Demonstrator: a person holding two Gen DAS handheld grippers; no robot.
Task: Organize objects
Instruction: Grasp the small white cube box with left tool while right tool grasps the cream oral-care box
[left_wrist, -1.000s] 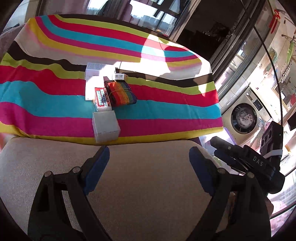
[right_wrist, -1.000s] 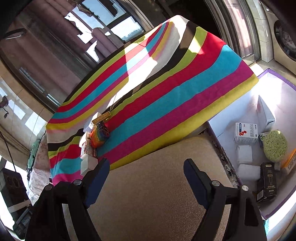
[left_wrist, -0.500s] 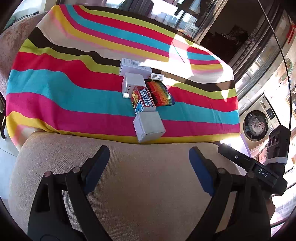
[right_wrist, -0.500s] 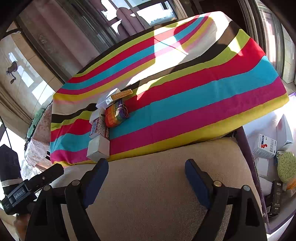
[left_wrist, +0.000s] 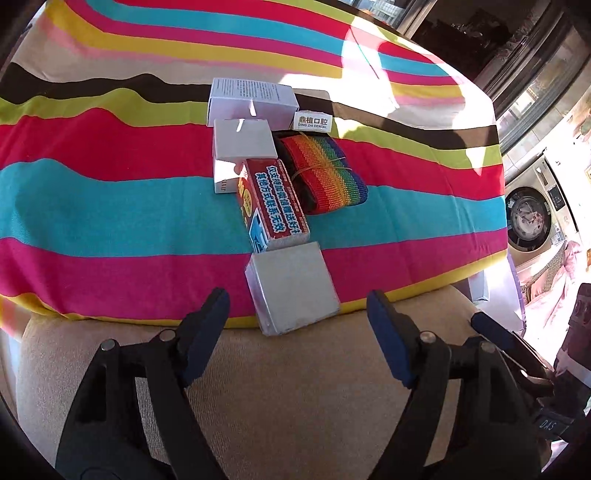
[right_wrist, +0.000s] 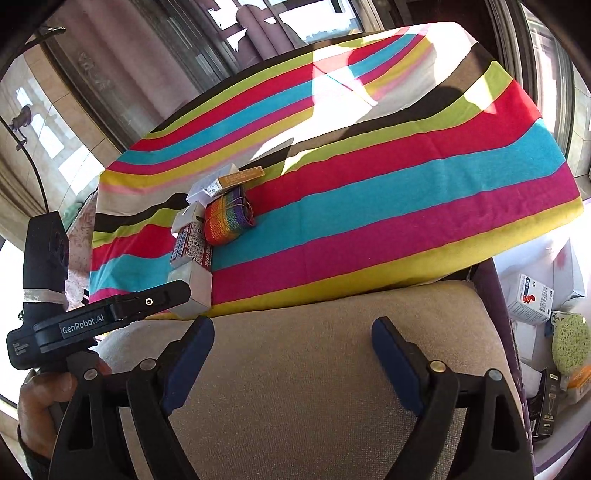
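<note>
Left gripper (left_wrist: 297, 317) is closing with nothing held; the grey box (left_wrist: 291, 286) sits just ahead. Line up both sides, then squeeze gently.

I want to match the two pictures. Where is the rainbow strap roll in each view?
Left wrist view: the rainbow strap roll lies just above centre, right of the red box.
Right wrist view: the roll lies left of centre, up and right of the same red box.
Shared landmark: the grey box at the cloth's near edge.
</note>
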